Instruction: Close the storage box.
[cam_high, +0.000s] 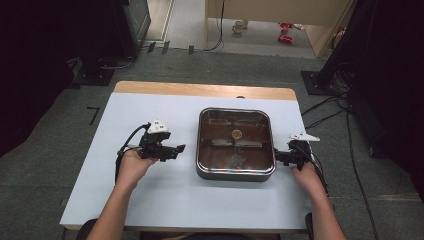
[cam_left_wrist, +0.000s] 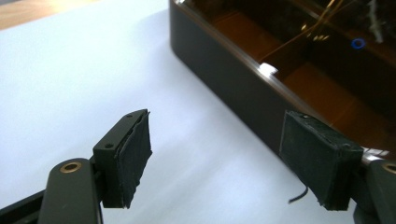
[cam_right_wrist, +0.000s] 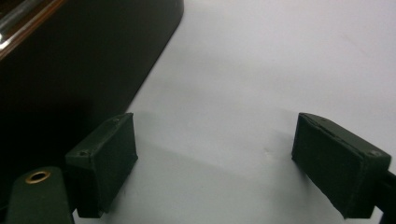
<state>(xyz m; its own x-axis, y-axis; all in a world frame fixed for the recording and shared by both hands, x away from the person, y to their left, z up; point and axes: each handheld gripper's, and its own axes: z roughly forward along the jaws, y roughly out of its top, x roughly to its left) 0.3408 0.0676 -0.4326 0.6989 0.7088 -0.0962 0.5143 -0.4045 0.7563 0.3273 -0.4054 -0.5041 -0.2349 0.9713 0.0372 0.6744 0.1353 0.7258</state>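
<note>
At mid-worktop (cam_high: 150, 200), a square metal pan (cam_high: 235, 144), glossy brown inside, small round piece (cam_high: 237, 133) near its middle. Left gripper (cam_high: 179, 148) just beside the pan's left wall, fingers (cam_left_wrist: 133, 156) wide, nothing between. Right gripper (cam_high: 276, 157) at the right wall, fingers (cam_right_wrist: 105, 161) likewise wide, empty.

Looks like a lab or test bay, not a home. Grey carpet floor (cam_high: 45, 170) with black tape marks (cam_high: 93, 114) at 10 o'clock, loose black cables (cam_high: 345, 120) running across it at 3 o'clock. Dark equipment racks (cam_high: 127, 25) at 11 and black stands (cam_high: 345, 45) at 2. Pale blue counter (cam_high: 150, 200) with a bare wooden far edge, light plywood partition (cam_high: 270, 10) at 12.
</note>
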